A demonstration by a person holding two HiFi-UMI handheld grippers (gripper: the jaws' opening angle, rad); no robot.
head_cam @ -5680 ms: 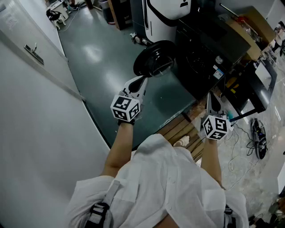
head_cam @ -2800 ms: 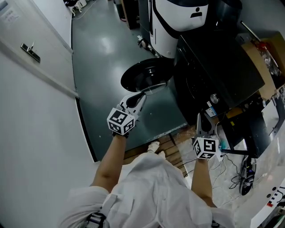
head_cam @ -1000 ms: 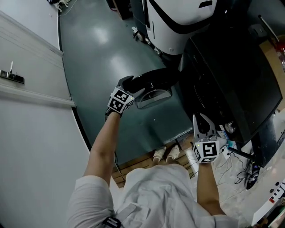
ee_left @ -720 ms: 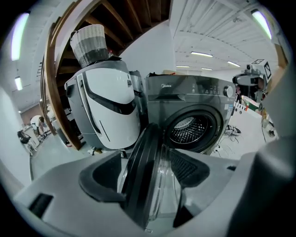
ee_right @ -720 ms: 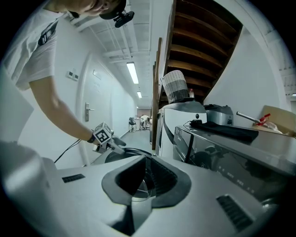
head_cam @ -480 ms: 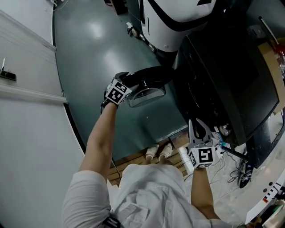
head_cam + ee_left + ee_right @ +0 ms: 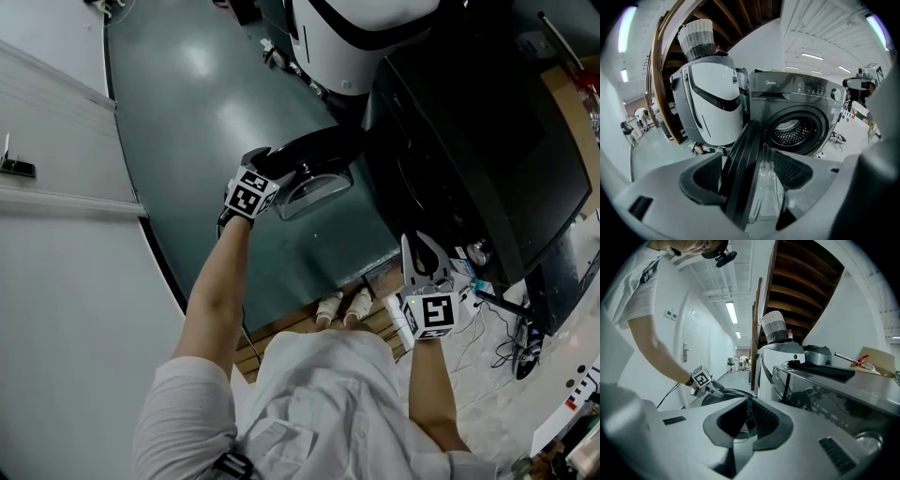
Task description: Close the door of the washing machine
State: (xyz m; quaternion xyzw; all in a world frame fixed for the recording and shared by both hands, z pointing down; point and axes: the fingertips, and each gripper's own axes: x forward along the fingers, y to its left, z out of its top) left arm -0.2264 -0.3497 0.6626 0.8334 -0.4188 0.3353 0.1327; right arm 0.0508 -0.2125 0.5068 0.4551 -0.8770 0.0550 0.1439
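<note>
The dark front-loading washing machine (image 7: 469,141) stands at the right with its drum opening (image 7: 794,131) uncovered. Its round black door (image 7: 314,155) hangs open over the floor, the glass bowl (image 7: 314,192) facing me. My left gripper (image 7: 267,161) is open and straddles the door's free edge. In the left gripper view the black door rim (image 7: 740,178) lies between the two pads, close to the left one. My right gripper (image 7: 422,246) hovers in front of the machine's near corner, shut and empty. The right gripper view shows the left gripper (image 7: 712,389) on the door (image 7: 724,394).
A white rounded appliance (image 7: 356,37) stands just beyond the washer, with a wicker basket (image 7: 697,40) on top. A white wall with a door handle (image 7: 19,169) runs along the left. My feet are on a wooden pallet (image 7: 281,337). Cables (image 7: 525,347) lie at the right.
My left gripper has come from beside the door onto its free edge and sunk a little around the rim. The right gripper has stayed by the washer's front corner.
</note>
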